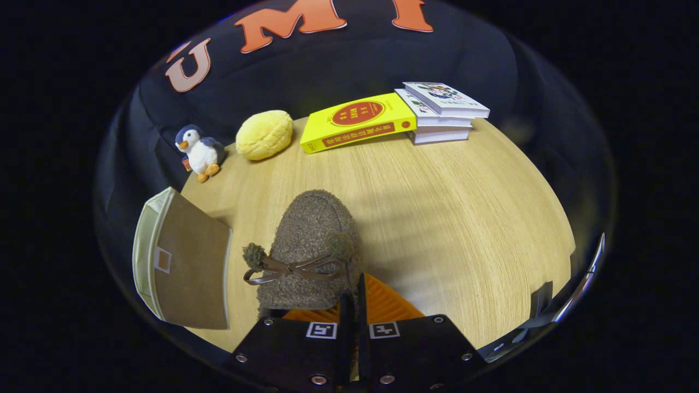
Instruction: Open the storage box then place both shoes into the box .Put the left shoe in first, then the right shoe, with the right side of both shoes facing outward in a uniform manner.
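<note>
Fuzzy brown pile covers the shoe [312, 245] that sits right at the gripper [354, 297], its heel end pinched between the two fingers, which stand nearly together on the collar, both pressing on it. A thin brown bow [295, 269] with a small pompom lies across the top of the shoe, just ahead of the fingertips, and the rounded toe points away from the gripper. I cannot tell whether the shoe rests on the table [448, 218] or hangs a little above it; a soft shadow falls on the pale wood to its right.

Just beside the shoe, on its left, stands the box [183, 262], a fabric one with a brown face, a pale beige side and a small light tab on the brown face. It sits at the table's left edge, near the shoe but apart from it.

Beyond the shoe, well apart, a row of things lines the far edge of the table against the dark cloth wall: a plush penguin [197, 152] on the left, then a yellow bun-shaped toy [264, 134], then a yellow book [357, 121] lying flat, its right end touching a short stack of white books [442, 112]
</note>
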Demonstrator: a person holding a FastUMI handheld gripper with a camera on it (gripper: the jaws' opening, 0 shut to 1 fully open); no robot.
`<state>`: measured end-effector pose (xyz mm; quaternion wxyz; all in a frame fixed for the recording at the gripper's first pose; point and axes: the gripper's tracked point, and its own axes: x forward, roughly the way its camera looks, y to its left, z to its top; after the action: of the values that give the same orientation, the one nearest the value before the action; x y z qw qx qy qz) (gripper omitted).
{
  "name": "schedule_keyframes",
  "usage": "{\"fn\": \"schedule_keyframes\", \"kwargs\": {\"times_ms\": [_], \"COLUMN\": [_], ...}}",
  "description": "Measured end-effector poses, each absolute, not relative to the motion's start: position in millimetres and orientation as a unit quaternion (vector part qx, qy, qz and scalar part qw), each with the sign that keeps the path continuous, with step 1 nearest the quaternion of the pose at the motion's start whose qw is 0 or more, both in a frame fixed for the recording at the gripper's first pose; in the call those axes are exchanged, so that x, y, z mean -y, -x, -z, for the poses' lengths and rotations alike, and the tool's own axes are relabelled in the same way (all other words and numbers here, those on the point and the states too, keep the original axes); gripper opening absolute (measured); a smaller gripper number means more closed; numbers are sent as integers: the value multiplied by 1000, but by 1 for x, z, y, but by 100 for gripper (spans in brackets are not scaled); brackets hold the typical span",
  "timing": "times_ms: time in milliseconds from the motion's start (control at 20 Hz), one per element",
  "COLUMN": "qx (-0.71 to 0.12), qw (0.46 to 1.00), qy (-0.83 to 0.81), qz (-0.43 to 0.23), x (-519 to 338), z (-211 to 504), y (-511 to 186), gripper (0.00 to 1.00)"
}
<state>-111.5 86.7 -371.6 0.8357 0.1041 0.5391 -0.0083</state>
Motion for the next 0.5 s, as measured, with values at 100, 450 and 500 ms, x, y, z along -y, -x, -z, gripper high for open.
{"fn": "schedule_keyframes", "kwargs": {"times_ms": [100, 450, 500], "qx": [-530, -512, -515], "qw": [841, 850, 848], "qy": [-105, -111, -115], "qz": [-6, -48, -51], "x": [-107, -182, -193], "z": [349, 279, 274], "y": [102, 77, 74], "gripper": [7, 7, 7]}}
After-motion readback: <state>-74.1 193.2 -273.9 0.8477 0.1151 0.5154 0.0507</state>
